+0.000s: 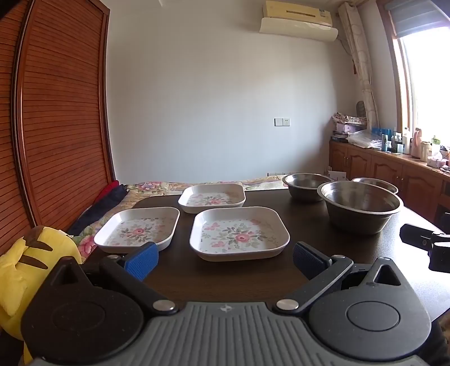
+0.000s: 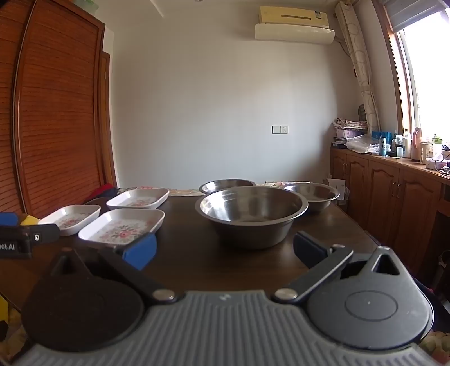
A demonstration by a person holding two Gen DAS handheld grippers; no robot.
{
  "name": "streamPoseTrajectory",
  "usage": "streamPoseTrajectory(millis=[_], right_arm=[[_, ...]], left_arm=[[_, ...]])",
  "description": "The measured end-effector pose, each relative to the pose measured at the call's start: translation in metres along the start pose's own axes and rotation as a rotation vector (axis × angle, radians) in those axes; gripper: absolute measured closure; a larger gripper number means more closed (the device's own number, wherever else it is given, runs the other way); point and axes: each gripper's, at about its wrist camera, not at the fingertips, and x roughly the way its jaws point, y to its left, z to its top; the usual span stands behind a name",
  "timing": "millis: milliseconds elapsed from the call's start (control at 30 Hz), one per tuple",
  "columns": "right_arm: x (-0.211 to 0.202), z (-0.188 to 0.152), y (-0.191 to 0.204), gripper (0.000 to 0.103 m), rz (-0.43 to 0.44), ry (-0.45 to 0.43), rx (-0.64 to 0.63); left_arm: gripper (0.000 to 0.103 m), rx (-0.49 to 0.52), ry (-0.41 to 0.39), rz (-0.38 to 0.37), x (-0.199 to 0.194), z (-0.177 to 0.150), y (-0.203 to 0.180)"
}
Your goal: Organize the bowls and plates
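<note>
Three square white plates with a pink floral print sit on the left half of the dark wooden table [image 1: 295, 225]. The nearest plate [image 1: 239, 232] lies directly ahead of the left gripper [image 1: 225, 260]; the left plate [image 1: 137, 228] sits just beside it, apart by a narrow gap; the far plate [image 1: 212, 197] lies behind and between the two. All three rest flat and empty, none stacked.

Three steel bowls occupy the right half of the table. The large bowl [image 2: 251, 215] stands upright directly ahead of the right gripper [image 2: 225, 252]. Behind it stand the far-left bowl [image 2: 226, 186] and the far-right bowl [image 2: 313, 195] (whether either touches the large bowl cannot be told, since its rim overlaps both in the right wrist view). All three appear empty.

Left gripper: blue-padded fingers spread wide, nothing between them, held short of the nearest plate. Right gripper: fingers likewise spread wide, holding nothing, held short of the large bowl.

Surroundings: a yellow plush toy [image 1: 31, 264] lies off the table's left edge. A slatted wooden wardrobe [image 1: 62, 112] stands on the left, an air conditioner [image 1: 298, 21] is mounted high on the back wall, and low wooden cabinets [image 2: 393, 197] carrying bottles run under the window at right.
</note>
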Motion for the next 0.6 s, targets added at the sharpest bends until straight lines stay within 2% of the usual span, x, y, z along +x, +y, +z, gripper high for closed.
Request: streamPoseTrajectory(millis=[600], right_arm=[[-0.0008,-0.0011,-0.0015,0.0,-0.004,0.006,-0.006]], left_arm=[[0.0,0.0,-0.002,-0.001,-0.0019,-0.0015,0.002]])
